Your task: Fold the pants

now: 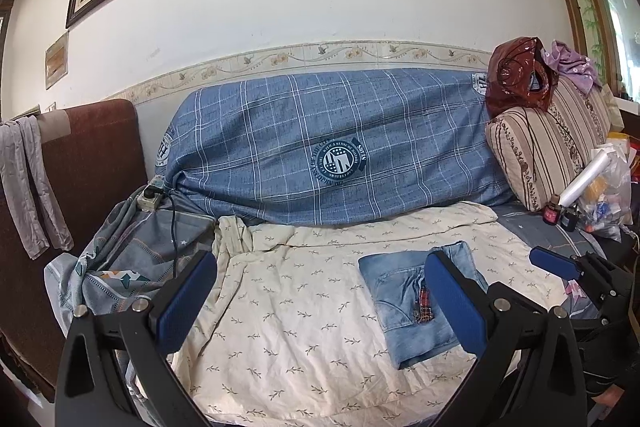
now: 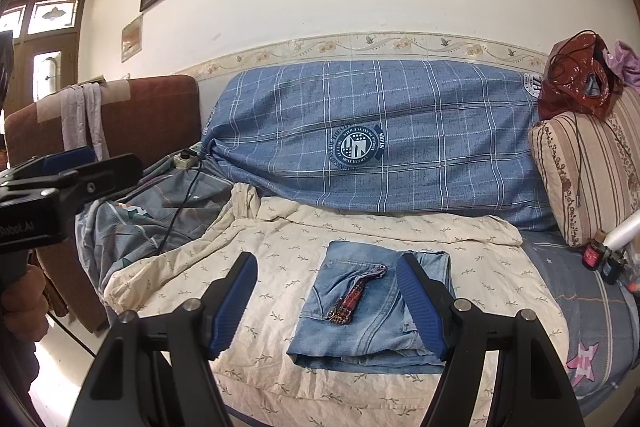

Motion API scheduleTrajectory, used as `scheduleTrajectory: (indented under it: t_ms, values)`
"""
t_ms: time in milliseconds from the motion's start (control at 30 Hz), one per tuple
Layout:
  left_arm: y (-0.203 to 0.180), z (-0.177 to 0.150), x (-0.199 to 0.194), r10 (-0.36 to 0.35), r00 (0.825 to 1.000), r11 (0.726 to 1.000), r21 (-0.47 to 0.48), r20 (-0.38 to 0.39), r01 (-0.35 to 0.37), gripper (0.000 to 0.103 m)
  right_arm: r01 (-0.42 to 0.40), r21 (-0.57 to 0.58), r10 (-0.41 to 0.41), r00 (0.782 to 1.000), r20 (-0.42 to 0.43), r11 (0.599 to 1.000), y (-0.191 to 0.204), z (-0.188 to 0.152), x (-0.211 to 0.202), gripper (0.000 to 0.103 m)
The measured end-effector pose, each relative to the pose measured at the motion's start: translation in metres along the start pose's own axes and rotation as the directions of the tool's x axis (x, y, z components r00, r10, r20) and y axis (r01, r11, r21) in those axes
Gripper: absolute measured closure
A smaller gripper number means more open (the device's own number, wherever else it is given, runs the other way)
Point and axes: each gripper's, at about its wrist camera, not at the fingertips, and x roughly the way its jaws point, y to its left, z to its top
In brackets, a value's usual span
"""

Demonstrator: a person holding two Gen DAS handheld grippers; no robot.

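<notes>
Light blue denim pants (image 2: 368,311) lie folded into a compact rectangle on a cream leaf-print sheet (image 2: 280,239), with a red plaid trim showing at the pocket. They also show in the left wrist view (image 1: 412,299). My right gripper (image 2: 328,299) is open and empty, held above and in front of the pants. My left gripper (image 1: 320,299) is open and empty, left of the pants over the sheet. The right gripper shows at the right edge of the left wrist view (image 1: 568,267); the left gripper shows at the left edge of the right wrist view (image 2: 72,167).
A blue plaid-covered bolster (image 1: 340,147) lies along the wall behind. A striped pillow (image 1: 548,139) with a red bag (image 1: 520,75) stands at right, beside small bottles and plastic bags (image 1: 600,195). A brown chair (image 1: 92,163) and a power strip with cord (image 1: 152,195) are at left.
</notes>
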Motion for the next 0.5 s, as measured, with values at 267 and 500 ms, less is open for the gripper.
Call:
scheduleTrajectory:
  t_ms: [267,500]
  values:
    - [0.0003,0.0001,-0.0059,-0.013,1.0,1.0,0.0,0.005,0.013,0.0,-0.002,-0.002,0.002,1.0,0.004,1.0,0.0015,0.0001,-0.0037,0.028]
    - [-0.0006,-0.0013,-0.0031,-0.03,1.0,1.0,0.002,-0.002,0.03,0.0,0.0,0.001,0.0,1.0,-0.001,1.0,-0.0001,-0.0025,-0.0042,0.028]
